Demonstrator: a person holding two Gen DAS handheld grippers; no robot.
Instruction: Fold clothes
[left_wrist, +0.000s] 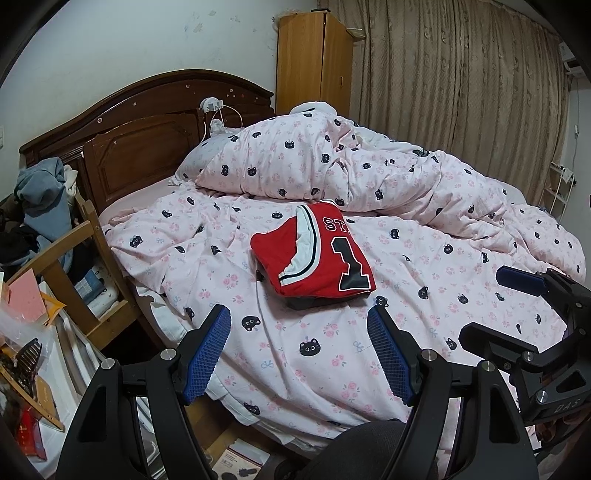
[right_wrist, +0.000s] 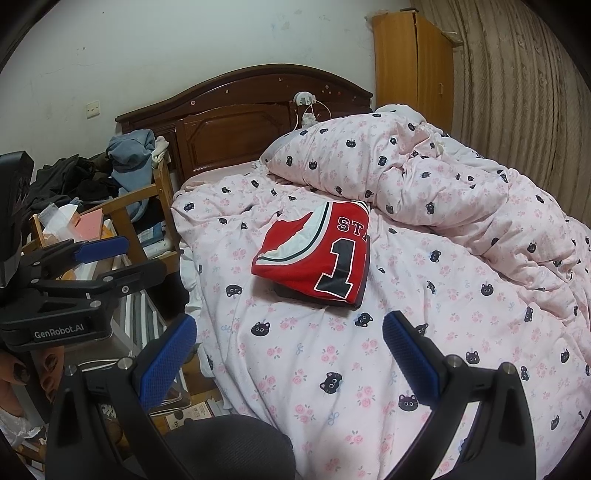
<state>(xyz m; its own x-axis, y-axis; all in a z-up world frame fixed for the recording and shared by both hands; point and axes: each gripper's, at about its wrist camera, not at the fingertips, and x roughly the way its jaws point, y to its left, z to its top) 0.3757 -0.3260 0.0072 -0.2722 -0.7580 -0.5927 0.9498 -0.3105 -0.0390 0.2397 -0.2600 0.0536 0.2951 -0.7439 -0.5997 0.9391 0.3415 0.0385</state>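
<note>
A red jersey (left_wrist: 314, 254) with white and black trim and a large number lies folded into a rectangle on the pink cat-print duvet (left_wrist: 314, 350), on top of a dark garment. The same jersey (right_wrist: 314, 254) shows in the right wrist view. My left gripper (left_wrist: 301, 325) hovers open just short of the jersey's near edge, nothing between its blue pads. My right gripper (right_wrist: 291, 332) is open too, empty, at the same near side. Each gripper appears in the other's view, the right gripper (left_wrist: 491, 302) at the right and the left gripper (right_wrist: 125, 254) at the left.
A bunched part of the duvet (left_wrist: 332, 162) rises behind the jersey. A dark wooden headboard (left_wrist: 140, 122) and a wardrobe (left_wrist: 314, 62) stand at the back. A wooden chair (left_wrist: 74, 258) piled with clothes and clutter sits left of the bed. A black chair back (right_wrist: 229, 443) is below me.
</note>
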